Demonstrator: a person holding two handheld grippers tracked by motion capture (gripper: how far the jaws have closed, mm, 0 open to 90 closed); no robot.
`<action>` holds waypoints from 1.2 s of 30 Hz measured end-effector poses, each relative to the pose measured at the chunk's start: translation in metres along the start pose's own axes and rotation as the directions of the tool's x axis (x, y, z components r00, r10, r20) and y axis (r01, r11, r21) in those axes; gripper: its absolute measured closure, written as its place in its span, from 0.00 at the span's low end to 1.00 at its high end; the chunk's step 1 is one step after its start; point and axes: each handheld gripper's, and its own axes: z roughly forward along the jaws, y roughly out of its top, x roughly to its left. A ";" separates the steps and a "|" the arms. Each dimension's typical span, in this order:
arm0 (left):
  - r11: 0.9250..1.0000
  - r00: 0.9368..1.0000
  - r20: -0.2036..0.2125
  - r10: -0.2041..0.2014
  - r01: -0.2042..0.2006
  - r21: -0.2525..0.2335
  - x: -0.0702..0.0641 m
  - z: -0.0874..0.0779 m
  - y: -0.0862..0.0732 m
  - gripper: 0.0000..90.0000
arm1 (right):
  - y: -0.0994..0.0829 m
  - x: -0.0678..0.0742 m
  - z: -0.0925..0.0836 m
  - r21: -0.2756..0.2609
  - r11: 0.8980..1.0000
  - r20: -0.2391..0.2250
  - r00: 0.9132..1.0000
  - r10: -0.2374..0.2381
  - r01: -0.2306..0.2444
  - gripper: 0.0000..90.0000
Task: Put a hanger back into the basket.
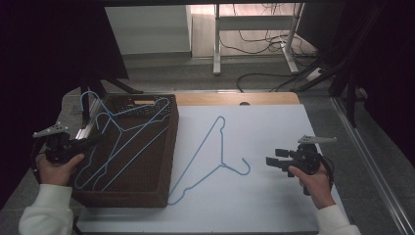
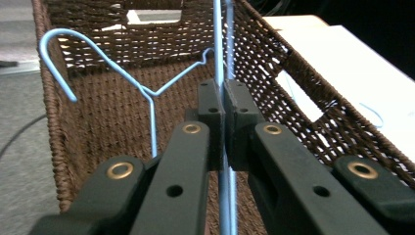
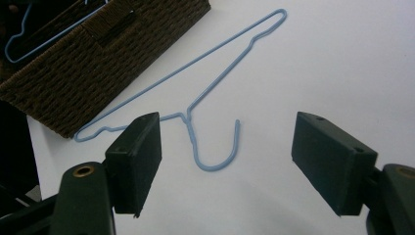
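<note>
A brown wicker basket (image 1: 169, 147) stands on the left of the white board, with two light-blue wire hangers (image 1: 128, 137) inside. My left gripper (image 1: 94, 140) reaches over the basket's left wall. Its jaws are shut on a blue hanger wire (image 2: 219, 39), which runs straight up between the pads (image 2: 211, 105). A second hanger's hook (image 2: 54, 44) curls by the far wall (image 2: 98, 112). A third blue hanger (image 1: 215, 156) lies flat on the board, right of the basket. My right gripper (image 1: 272, 157) hovers just right of its hook (image 3: 215, 161), jaws open and holding nothing.
The white board (image 1: 274, 205) has bare room to the right and front. A wooden strip (image 1: 235, 99) runs along its far edge. Beyond are a desk frame (image 1: 254, 29) and floor cables (image 1: 264, 78). The basket corner (image 3: 73, 73) lies close to the flat hanger's end.
</note>
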 end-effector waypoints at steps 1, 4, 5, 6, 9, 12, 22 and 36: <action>1.000 1.000 0.000 0.002 -0.002 0.007 0.000 0.002 -0.001 0.97 | 0.000 0.000 0.000 -0.001 1.000 0.000 1.000 0.001 -0.001 0.30; 1.000 1.000 0.008 0.002 -0.002 0.018 0.000 0.008 -0.003 0.97 | 0.000 0.000 0.001 0.002 1.000 0.000 1.000 -0.002 0.002 0.30; 1.000 1.000 0.010 0.002 -0.002 0.022 -0.001 0.011 -0.003 0.97 | 0.000 0.000 0.001 0.002 1.000 0.000 1.000 -0.002 0.002 0.30; 1.000 1.000 0.010 0.002 -0.003 0.027 -0.002 0.013 -0.004 0.97 | 0.000 0.000 0.001 0.003 1.000 0.000 1.000 -0.001 0.001 0.30; 0.999 1.000 0.010 0.009 -0.010 0.052 -0.004 0.021 -0.004 0.97 | 0.000 0.000 0.002 0.004 1.000 -0.001 1.000 -0.001 0.001 0.30; 0.996 1.000 0.015 -0.007 0.005 0.094 -0.003 0.029 -0.006 0.97 | 0.000 0.000 0.001 0.005 1.000 -0.001 1.000 -0.002 0.002 0.30; 0.997 0.997 -0.055 0.062 -0.058 0.059 -0.018 0.026 0.000 0.40 | 0.000 0.000 0.000 0.000 1.000 -0.008 1.000 -0.001 0.001 0.29; 0.977 0.960 0.219 0.173 -0.195 0.083 -0.099 0.051 0.007 0.29 | -0.001 0.005 0.008 0.037 0.999 0.005 1.000 -0.031 0.031 0.27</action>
